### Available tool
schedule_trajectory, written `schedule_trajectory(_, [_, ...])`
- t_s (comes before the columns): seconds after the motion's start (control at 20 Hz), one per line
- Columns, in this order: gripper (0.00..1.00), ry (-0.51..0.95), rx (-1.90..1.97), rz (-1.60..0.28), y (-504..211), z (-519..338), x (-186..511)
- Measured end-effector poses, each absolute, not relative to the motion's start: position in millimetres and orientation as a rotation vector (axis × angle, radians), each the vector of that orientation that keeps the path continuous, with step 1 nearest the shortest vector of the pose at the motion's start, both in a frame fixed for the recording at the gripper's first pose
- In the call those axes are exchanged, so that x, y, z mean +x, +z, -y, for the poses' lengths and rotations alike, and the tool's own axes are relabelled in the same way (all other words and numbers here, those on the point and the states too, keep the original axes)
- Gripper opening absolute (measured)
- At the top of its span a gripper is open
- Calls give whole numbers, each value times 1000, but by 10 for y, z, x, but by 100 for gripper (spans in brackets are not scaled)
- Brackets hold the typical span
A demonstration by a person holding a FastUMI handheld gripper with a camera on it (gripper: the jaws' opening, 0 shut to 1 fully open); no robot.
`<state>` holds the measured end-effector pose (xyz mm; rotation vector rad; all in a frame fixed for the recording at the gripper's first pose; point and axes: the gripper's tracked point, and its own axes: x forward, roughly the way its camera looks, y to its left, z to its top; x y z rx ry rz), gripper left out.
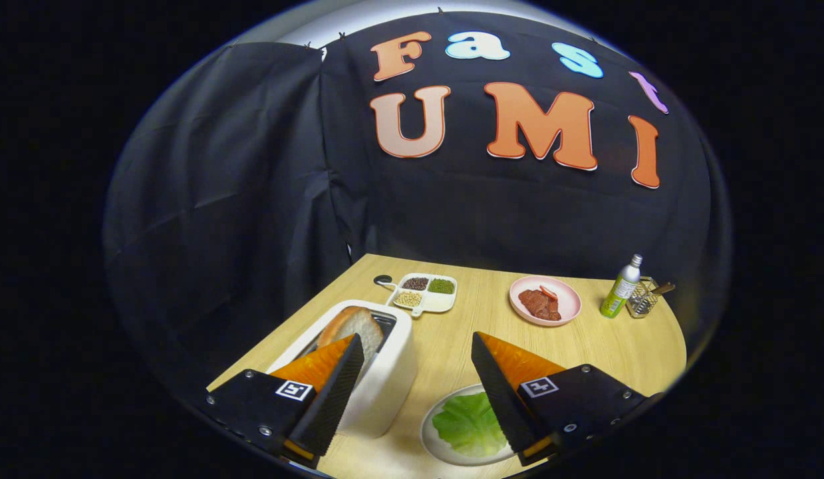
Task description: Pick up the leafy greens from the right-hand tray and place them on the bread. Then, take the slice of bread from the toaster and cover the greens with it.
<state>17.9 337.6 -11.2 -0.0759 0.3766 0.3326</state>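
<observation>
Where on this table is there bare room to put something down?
The widest bare wood lies between the white toaster, the seed tray and the pink plate. More lies between that plate and the lettuce plate. The far corner by the bottle and wire holder is crowded. The gripper hangs open.

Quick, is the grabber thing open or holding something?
Gripper: open, holding nothing; orange fingers spread above the white toaster and green lettuce leaf.

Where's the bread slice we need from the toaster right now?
In the gripper view the bread slice stands in the white toaster, just behind the open gripper's left finger, with the divided tray of beans beyond it.
</observation>
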Motion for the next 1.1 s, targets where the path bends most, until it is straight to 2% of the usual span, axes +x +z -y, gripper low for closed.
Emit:
schedule_trajectory(0.25, [98,352,-108,-378,-72,-3738,224])
schedule_trajectory(0.65, [97,329,-124,-457,-425,-4125,360])
schedule_trajectory(0.75, [92,313,-144,-463,-493,-4137,390])
schedule_trajectory(0.95, [70,284,-176,-484,-623,-4116,443])
schedule_trajectory(1.1, [39,273,-173,-521,-757,-4115,451])
